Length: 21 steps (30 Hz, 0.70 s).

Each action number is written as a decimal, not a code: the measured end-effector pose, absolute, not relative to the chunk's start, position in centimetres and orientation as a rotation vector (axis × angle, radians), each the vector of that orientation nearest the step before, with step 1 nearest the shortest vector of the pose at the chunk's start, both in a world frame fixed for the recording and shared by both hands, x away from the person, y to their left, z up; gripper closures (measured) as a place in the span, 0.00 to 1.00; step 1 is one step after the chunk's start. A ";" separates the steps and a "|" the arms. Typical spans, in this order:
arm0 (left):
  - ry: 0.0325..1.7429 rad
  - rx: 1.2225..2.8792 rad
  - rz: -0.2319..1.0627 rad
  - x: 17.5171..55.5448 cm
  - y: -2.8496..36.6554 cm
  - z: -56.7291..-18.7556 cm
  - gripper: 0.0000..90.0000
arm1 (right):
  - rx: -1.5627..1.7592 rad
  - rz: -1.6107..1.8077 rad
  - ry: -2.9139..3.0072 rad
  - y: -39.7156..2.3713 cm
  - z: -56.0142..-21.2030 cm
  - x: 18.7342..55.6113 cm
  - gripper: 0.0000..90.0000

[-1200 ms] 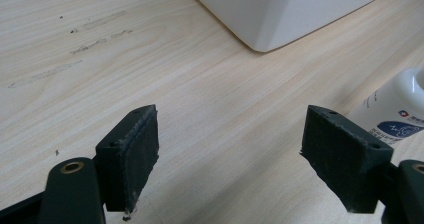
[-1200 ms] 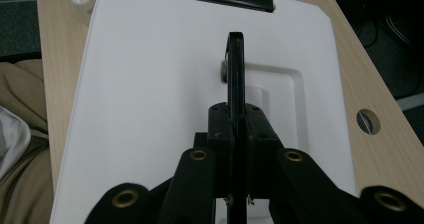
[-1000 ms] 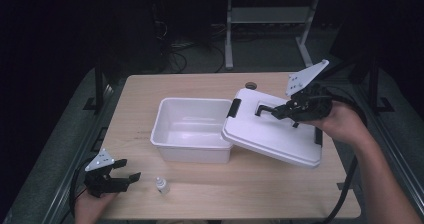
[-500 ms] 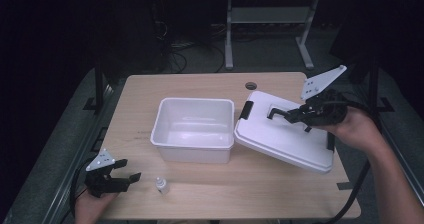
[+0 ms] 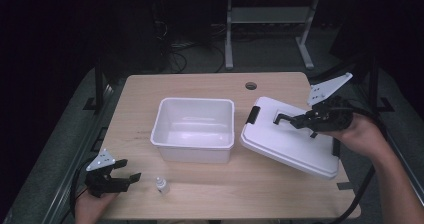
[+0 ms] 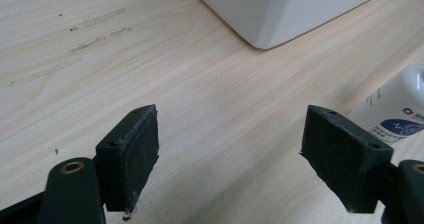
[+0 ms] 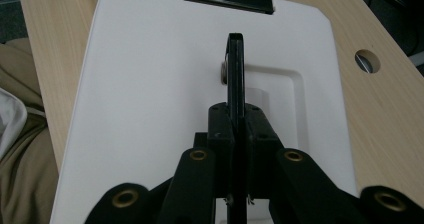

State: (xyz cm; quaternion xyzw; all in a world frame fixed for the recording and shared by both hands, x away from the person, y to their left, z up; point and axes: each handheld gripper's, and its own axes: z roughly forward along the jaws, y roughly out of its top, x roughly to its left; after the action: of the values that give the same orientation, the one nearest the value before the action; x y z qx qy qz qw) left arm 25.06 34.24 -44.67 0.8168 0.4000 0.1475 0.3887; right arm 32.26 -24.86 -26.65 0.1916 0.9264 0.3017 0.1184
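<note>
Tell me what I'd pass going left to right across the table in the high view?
Left gripper → bottle → tub → lid → right gripper, shut on the lid's handle.

Lid [image 5: 290, 141] right of bin [image 5: 195, 129]

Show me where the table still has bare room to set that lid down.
Widest bare patch: the front strip of the table, between the bottle and the front right corner. The back strip behind the bin, up to the round hole, is also bare but shallower. The right side is crowded: the lid, gripped by its handle in the right tongs, hangs tilted there.
</note>
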 end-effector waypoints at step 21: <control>1.014 2.073 0.382 25.0 34.3 -44.6 0.25 | 0.639 0.884 2.763 -25.7 -31.3 32.8 0.93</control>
State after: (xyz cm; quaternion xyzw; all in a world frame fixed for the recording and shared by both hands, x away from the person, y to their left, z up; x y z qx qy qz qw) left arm 25.04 34.26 -44.63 0.8159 0.3990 0.1502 0.3906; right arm 32.80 -25.72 -31.34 0.2143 0.9267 0.2965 0.0856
